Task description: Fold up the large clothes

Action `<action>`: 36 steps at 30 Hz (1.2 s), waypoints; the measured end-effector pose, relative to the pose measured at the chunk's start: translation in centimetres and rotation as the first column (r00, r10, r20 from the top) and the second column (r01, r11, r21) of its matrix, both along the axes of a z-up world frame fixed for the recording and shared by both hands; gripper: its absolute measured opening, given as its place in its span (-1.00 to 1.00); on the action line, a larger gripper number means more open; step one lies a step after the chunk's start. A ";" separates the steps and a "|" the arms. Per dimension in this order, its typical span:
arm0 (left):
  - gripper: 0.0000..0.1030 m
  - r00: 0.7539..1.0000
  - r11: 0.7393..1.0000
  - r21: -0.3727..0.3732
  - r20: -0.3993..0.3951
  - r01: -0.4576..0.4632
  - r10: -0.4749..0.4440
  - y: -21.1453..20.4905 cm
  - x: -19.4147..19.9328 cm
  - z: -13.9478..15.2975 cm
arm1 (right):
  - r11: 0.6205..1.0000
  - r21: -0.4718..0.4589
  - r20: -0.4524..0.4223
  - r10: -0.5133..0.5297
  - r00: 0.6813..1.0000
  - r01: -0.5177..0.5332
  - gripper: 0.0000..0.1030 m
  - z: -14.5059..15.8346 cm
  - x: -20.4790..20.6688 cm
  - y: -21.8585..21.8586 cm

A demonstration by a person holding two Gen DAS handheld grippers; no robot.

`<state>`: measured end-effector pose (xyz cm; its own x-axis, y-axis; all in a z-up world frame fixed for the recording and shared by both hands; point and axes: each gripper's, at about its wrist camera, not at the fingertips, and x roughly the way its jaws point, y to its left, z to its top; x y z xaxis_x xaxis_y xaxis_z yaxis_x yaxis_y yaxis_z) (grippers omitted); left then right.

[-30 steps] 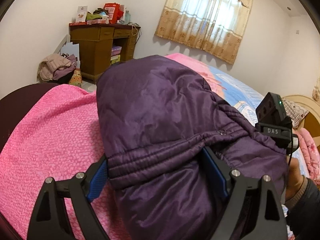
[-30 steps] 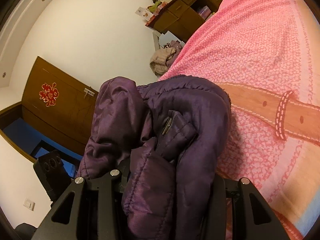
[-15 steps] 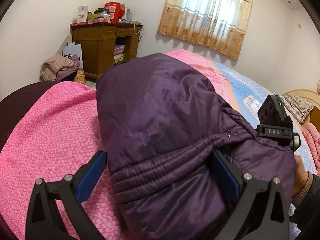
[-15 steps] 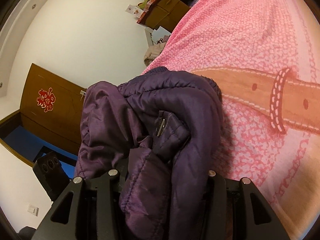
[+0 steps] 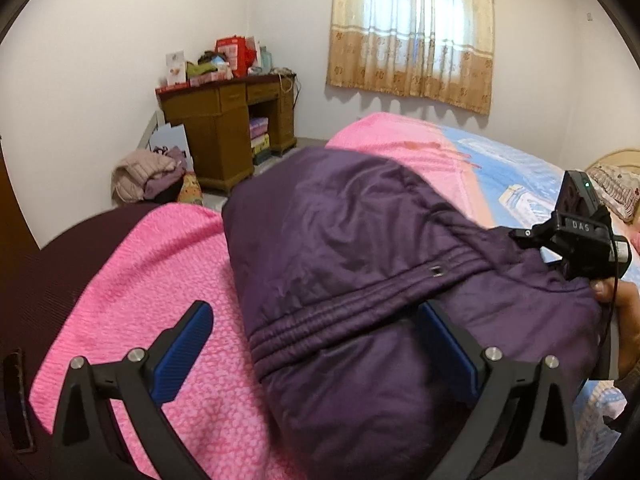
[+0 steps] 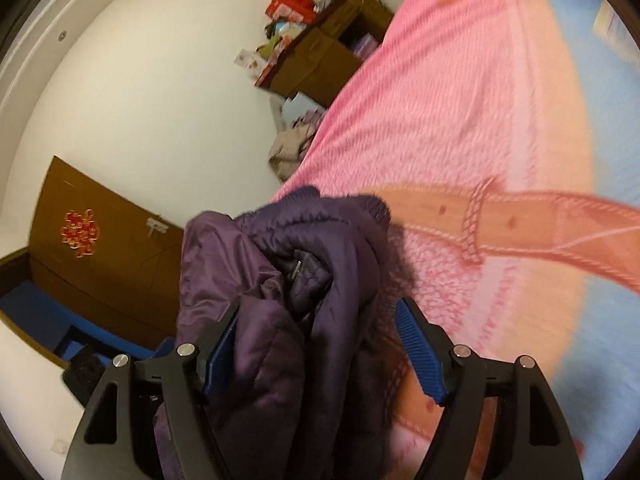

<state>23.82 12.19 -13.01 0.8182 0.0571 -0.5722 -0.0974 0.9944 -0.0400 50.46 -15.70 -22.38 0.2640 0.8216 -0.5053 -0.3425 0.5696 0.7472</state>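
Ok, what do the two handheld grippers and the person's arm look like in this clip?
Both the left gripper and the right gripper have black angular fingers with silver bolts and ribbed blue pads. Seen from the left wrist camera, the right unit carries a black box marked DAS, a green light and a thin black cable. A dark sleeve shows.

Your room is evenly lit by soft daylight through the curtain (image 5: 412,28), which throws a scalloped shadow on the wall beneath. Your right wrist view is smeared by motion blur across the pink blanket (image 6: 460,100). Both pictures bend strongly outward, with dark corners.
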 end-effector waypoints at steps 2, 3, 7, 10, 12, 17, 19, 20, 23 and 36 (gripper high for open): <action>1.00 0.999 1.000 0.016 0.036 0.006 -0.007 -0.2 -1.1 1.1 | 0.998 -0.039 0.066 -0.040 0.997 0.042 0.45 2.3 -1.6 -0.9; 1.00 0.999 0.999 0.035 0.054 0.003 -0.005 -0.4 -1.8 1.9 | 0.993 -0.084 0.112 -0.069 0.991 0.079 0.45 3.6 -2.8 -1.3; 1.00 0.991 0.998 0.067 0.132 -0.006 -0.002 -0.1 -4.6 4.9 | 0.967 -0.177 0.299 -0.124 0.946 0.182 0.45 8.4 -8.4 -2.0; 1.00 0.986 0.998 0.057 0.168 -0.011 0.002 0.5 -6.2 6.2 | 0.952 -0.199 0.404 -0.138 0.904 0.234 0.48 10.9 -12.8 -1.8; 1.00 0.983 0.999 0.052 0.184 -0.012 0.002 0.7 -7.0 7.0 | 0.949 -0.203 0.454 -0.127 0.882 0.241 0.49 12.2 -15.3 -1.5; 1.00 0.972 0.997 0.077 0.236 -0.008 -0.010 -0.1 -8.6 8.3 | 0.939 -0.219 0.564 -0.099 0.820 0.264 0.51 15.0 -20.3 -0.8; 1.00 0.968 0.997 0.080 0.250 -0.004 -0.016 -0.6 -9.0 8.5 | 0.935 -0.235 0.601 -0.076 0.795 0.266 0.52 16.0 -21.7 -0.3; 1.00 0.967 0.997 0.081 0.255 -0.003 -0.018 -0.7 -9.0 8.6 | 0.934 -0.240 0.617 -0.064 0.784 0.266 0.53 16.3 -22.2 -0.1; 1.00 0.966 0.997 0.076 0.257 0.007 -0.026 -0.9 -9.1 8.6 | 0.934 -0.240 0.634 -0.055 0.771 0.265 0.54 16.9 -23.2 0.1; 1.00 0.962 0.999 0.054 0.274 -0.002 -0.013 -0.3 -9.3 8.7 | 0.939 -0.244 0.639 -0.033 0.768 0.244 0.54 16.9 -24.1 1.0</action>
